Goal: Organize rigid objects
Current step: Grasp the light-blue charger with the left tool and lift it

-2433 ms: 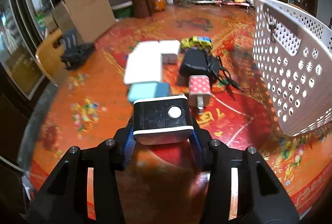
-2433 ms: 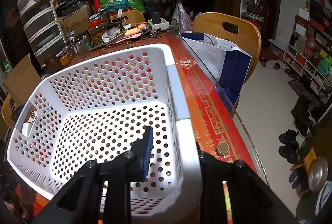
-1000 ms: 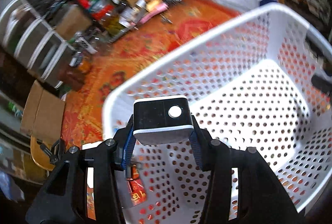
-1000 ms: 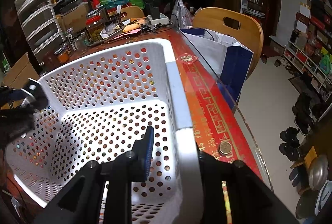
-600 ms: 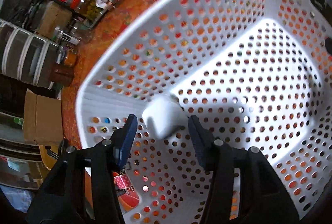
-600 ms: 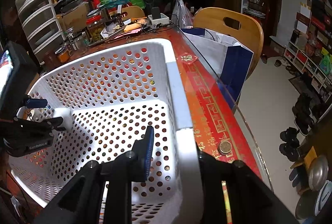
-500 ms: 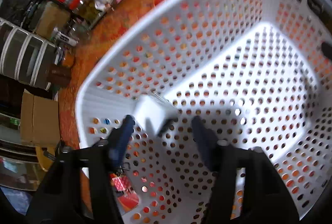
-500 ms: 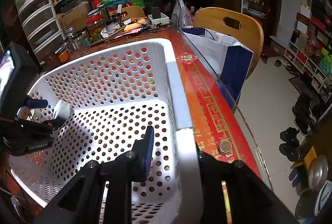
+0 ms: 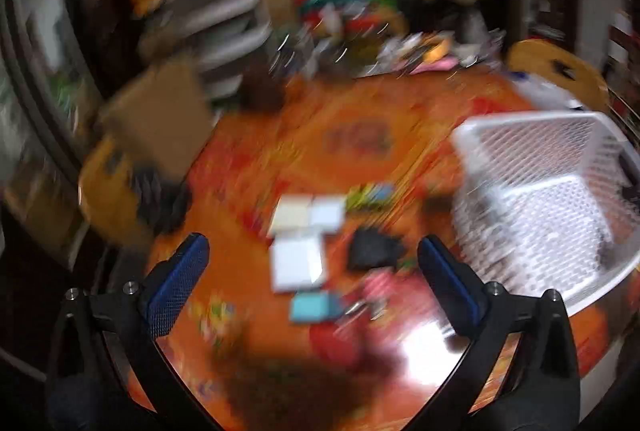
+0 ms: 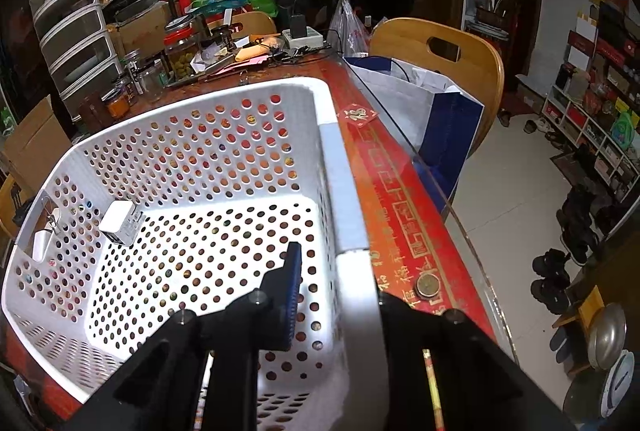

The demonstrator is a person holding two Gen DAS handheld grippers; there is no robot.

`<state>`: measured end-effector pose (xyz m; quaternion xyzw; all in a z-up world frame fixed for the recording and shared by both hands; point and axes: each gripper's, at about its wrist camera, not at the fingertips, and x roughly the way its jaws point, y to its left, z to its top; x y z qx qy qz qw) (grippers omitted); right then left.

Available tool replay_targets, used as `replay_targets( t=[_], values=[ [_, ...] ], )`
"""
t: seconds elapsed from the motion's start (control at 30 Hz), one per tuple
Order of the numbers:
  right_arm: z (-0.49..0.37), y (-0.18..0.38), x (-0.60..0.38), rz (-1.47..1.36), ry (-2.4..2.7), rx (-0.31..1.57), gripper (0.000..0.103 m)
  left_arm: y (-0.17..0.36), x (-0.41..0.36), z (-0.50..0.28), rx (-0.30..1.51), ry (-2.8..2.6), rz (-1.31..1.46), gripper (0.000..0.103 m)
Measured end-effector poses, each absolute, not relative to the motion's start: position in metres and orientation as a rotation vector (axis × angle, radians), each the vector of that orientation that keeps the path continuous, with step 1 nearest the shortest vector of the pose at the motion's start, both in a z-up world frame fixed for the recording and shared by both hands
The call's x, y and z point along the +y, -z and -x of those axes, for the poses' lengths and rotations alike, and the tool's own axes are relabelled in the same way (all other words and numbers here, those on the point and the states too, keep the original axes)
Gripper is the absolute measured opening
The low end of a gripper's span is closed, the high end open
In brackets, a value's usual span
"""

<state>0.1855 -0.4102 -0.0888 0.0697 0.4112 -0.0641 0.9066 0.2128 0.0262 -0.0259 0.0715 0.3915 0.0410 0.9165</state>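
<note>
White perforated plastic basket is holding one boxy white charger by its far wall. Right tongs are pinching the basket's rim. Left tongs, just opened wide, are hanging empty over the glossy red surface.

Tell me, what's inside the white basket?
One white charger block lies inside the white basket, by its far-left corner. The right gripper hides part of the near wall and floor.

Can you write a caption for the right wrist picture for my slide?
Right gripper clamps the rim of the white perforated plastic basket, with a small white charger block inside.
</note>
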Motion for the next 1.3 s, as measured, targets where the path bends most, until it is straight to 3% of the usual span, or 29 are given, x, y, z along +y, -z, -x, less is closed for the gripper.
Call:
replay_targets(
  t=[0.13,0.37,1.0,1.1,1.13,1.3],
  values=[
    [-0.184,0.089,-0.409,-0.142,0.141,0.847,0.013,0.083,0.066,-0.215,0.924,-0.067,-0.034,0.103],
    [-0.184,0.089,-0.410,-0.138,0.148,0.852,0.010,0.123,0.065,-0.222,0.946,-0.060,-0.012,0.103],
    [-0.186,0.091,-0.411,-0.144,0.137,0.849,0.009,0.152,0.053,-0.241,0.963,-0.066,-0.033,0.098],
    [-0.187,0.092,-0.411,-0.142,0.137,0.849,0.009,0.154,0.052,-0.243,0.969,-0.072,-0.041,0.078],
    [-0.187,0.092,-0.411,-0.141,0.138,0.850,0.009,0.155,0.051,-0.243,0.972,-0.072,-0.041,0.062],
    [-0.187,0.093,-0.410,-0.140,0.138,0.851,0.009,0.152,0.050,-0.237,0.945,-0.102,-0.062,0.061]
  ],
)
